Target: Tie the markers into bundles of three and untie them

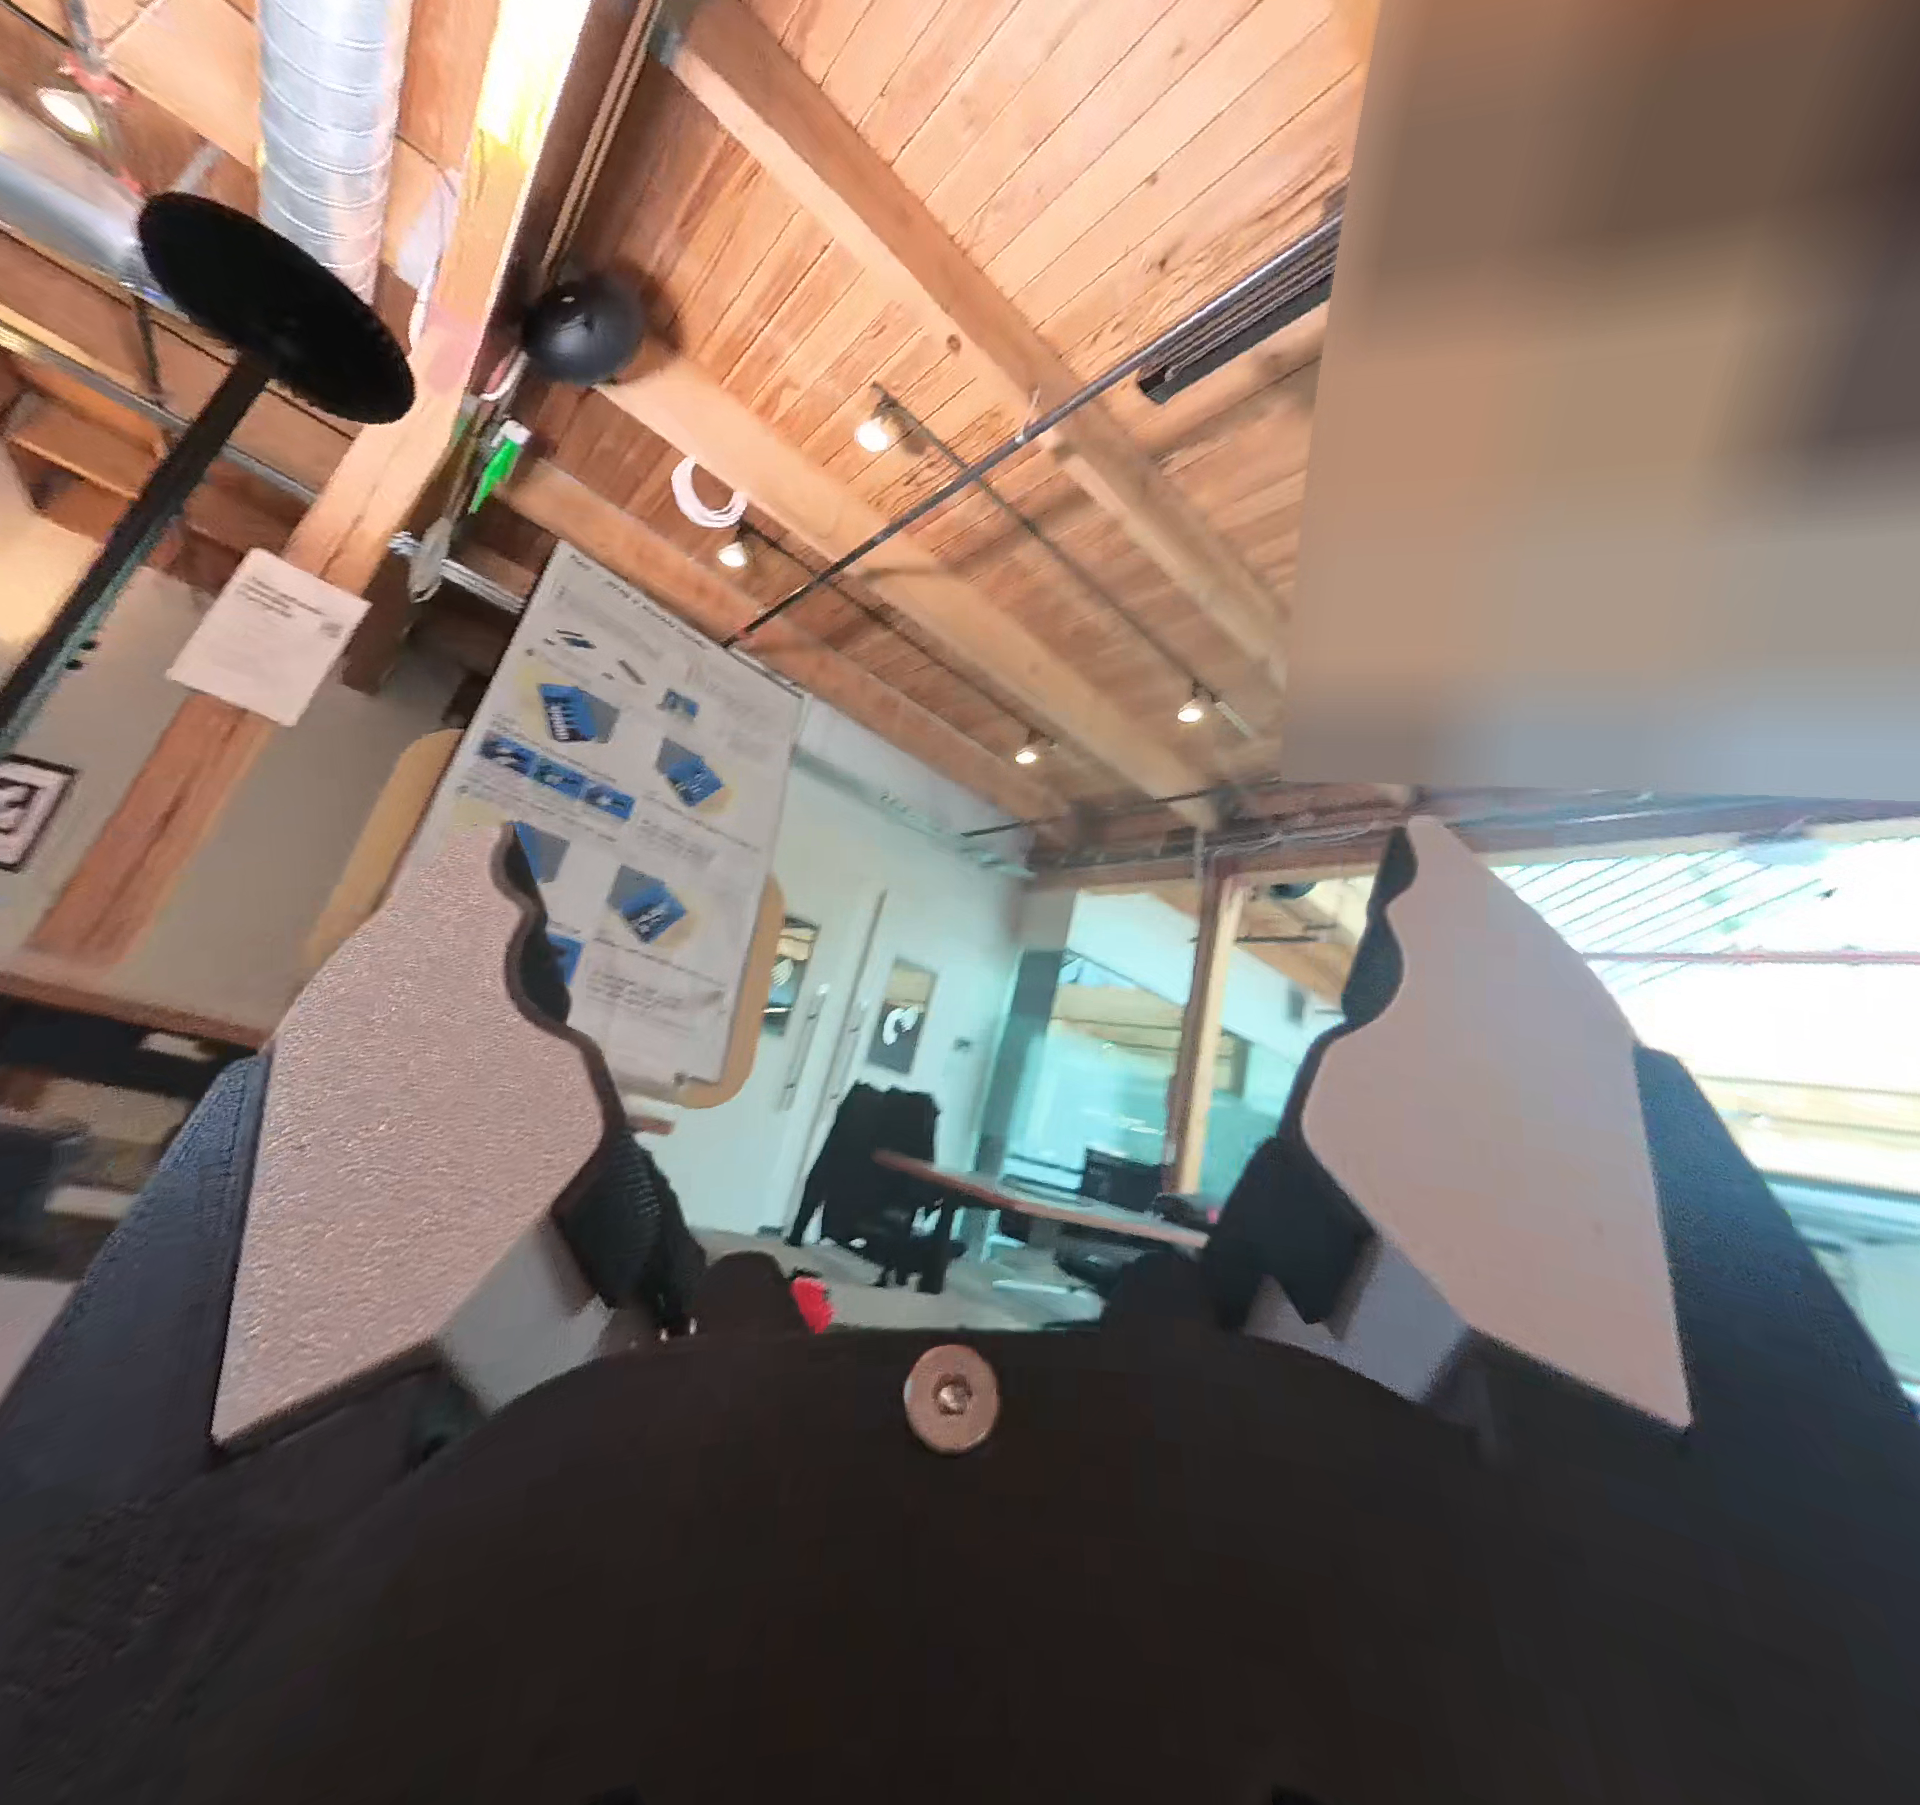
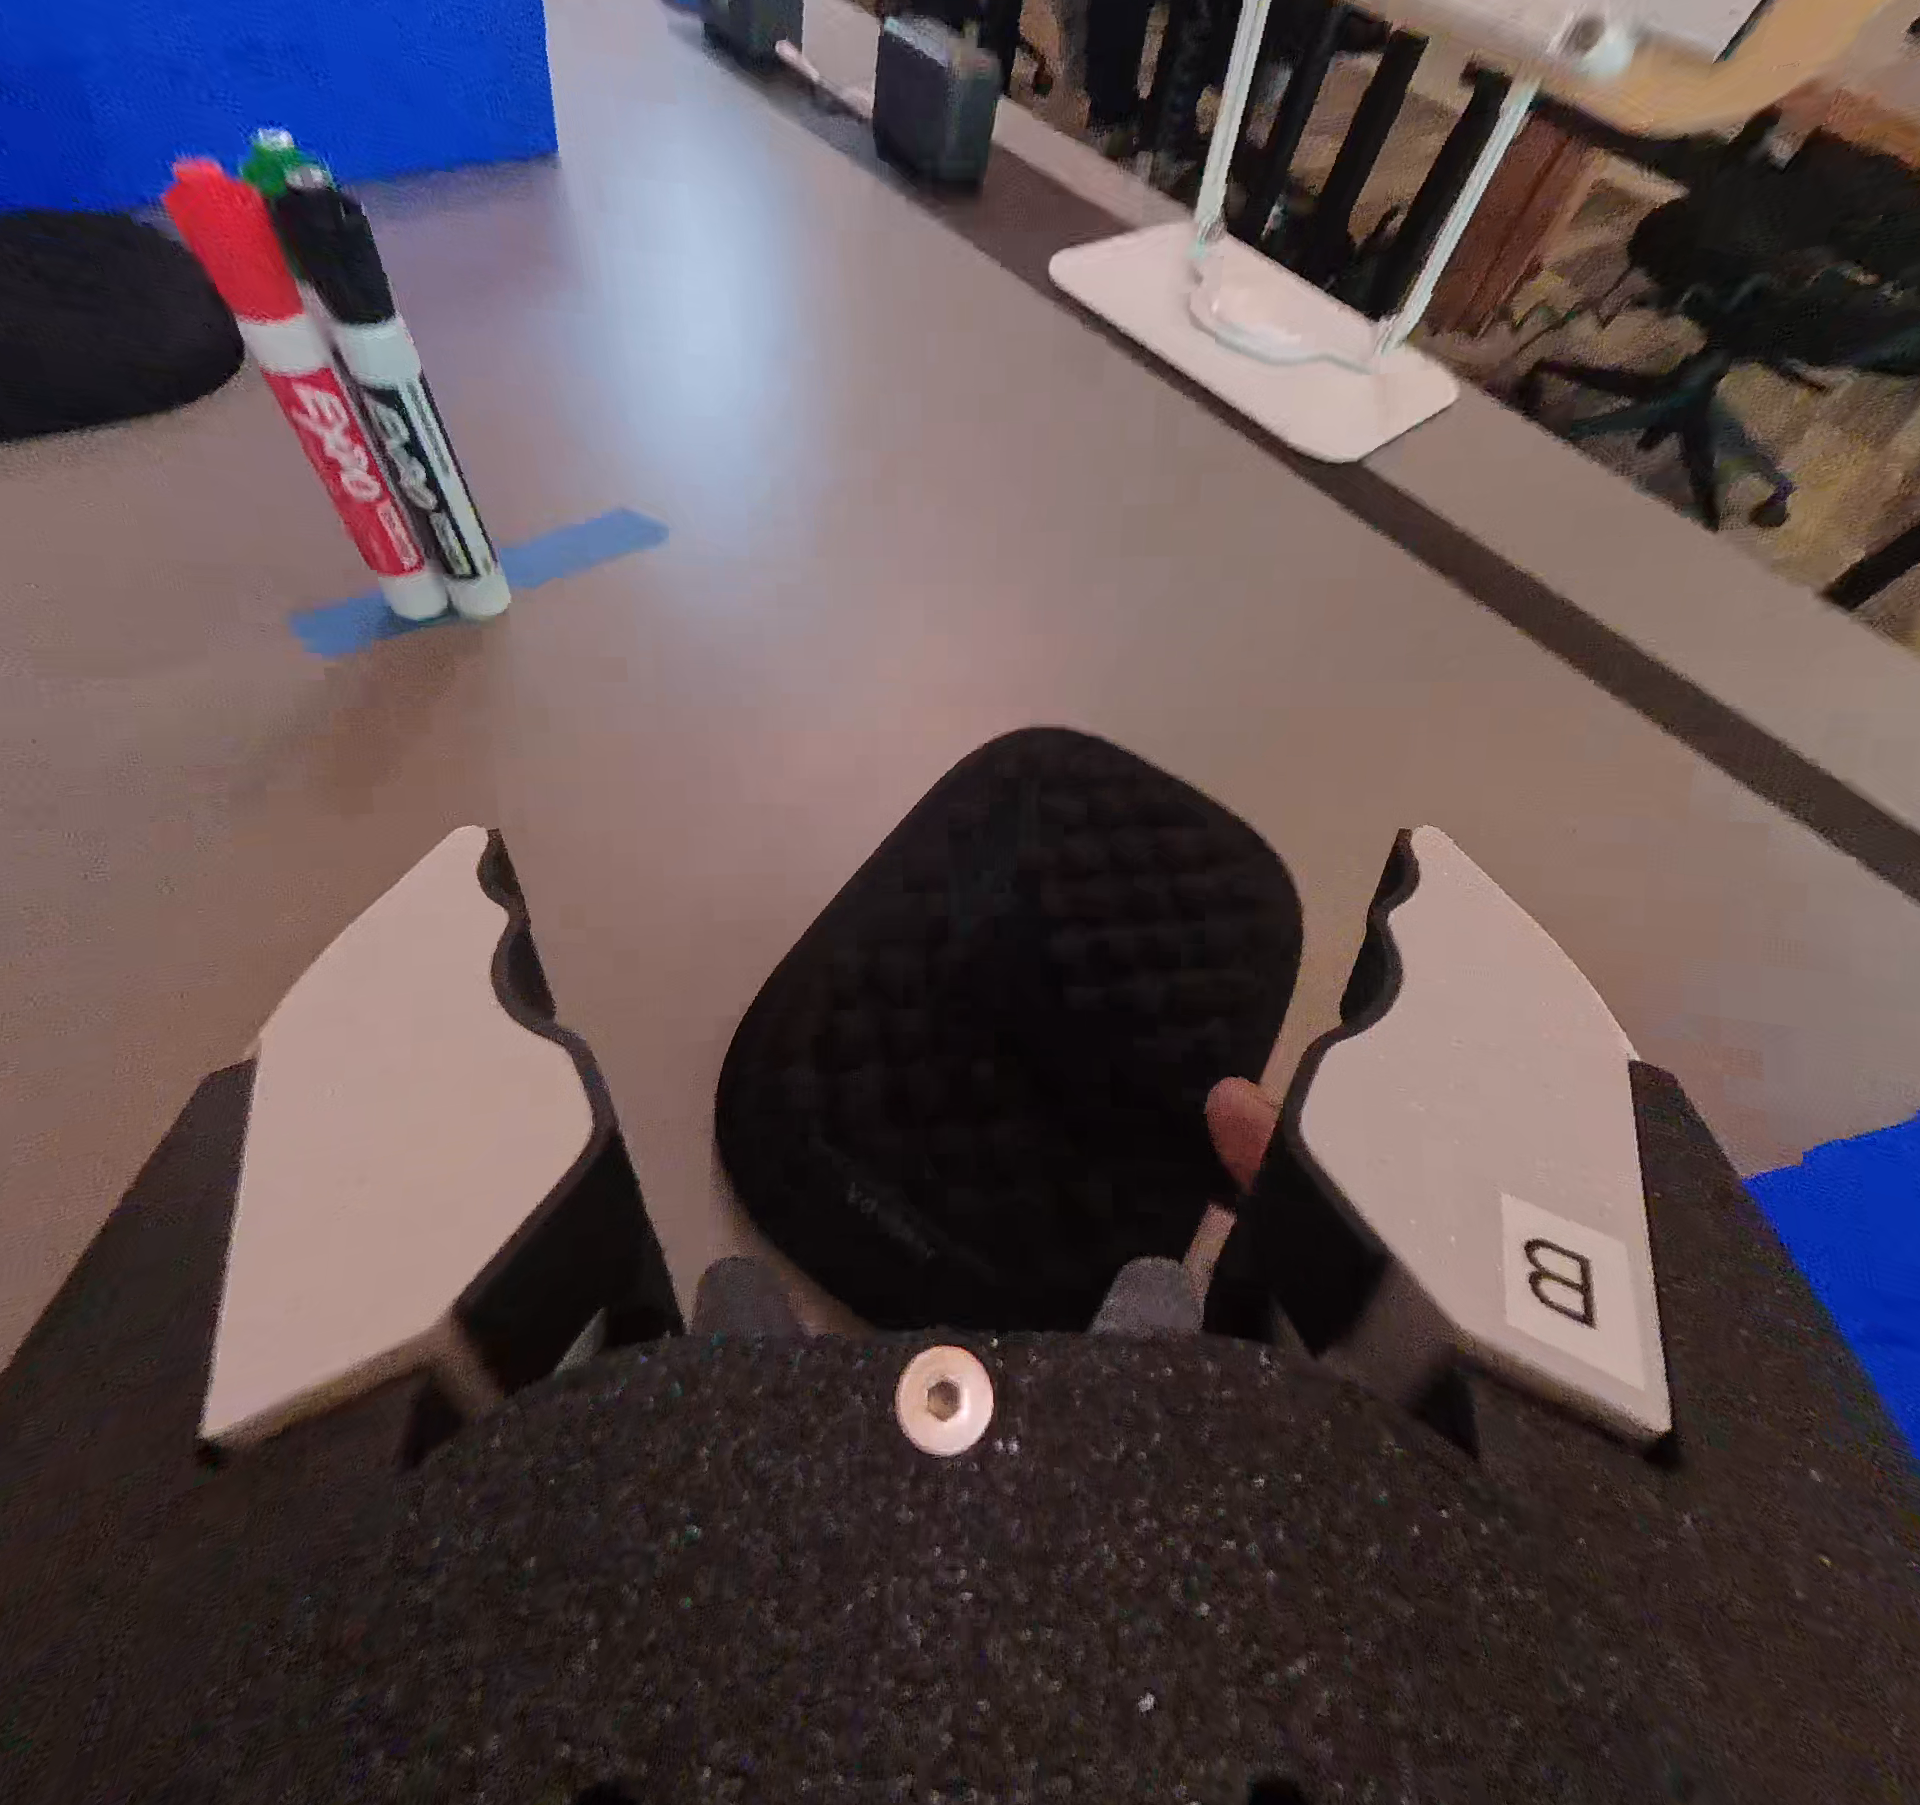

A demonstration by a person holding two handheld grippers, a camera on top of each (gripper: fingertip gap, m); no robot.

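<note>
- My right gripper (image 2: 945, 882) has its jaws spread wide and grips nothing; only bare table (image 2: 935, 508) and a black textured pad (image 2: 1018, 1017) lie between and below the fingers, with no contact visible.
- My left gripper (image 1: 951, 882) is likewise wide open and empty. It points up at a wooden plank ceiling (image 1: 987, 197) and a poster board (image 1: 644, 799); no task item appears in that view.
- The markers (image 2: 343, 384) stand together upright, leaning slightly, on a strip of blue tape (image 2: 582, 540) at the far left of the right wrist view: one red-capped, one black-capped, and a green cap showing behind them.
- I cannot make out any band or tie around them; whether they are bound is not determinable from this view.
- Judgement on progress: the three are grouped and neither gripper is engaged, so I place this between steps, either a bundle awaiting untying or a loose set awaiting tying.
- Position relative to fingers: the markers are well apart from the right fingertips, ahead and to the left, beyond the pad. The right gripper would need to travel forward-left to reach them.
- A white stand base (image 2: 1257, 353) sits far right, clear of that path.
</note>
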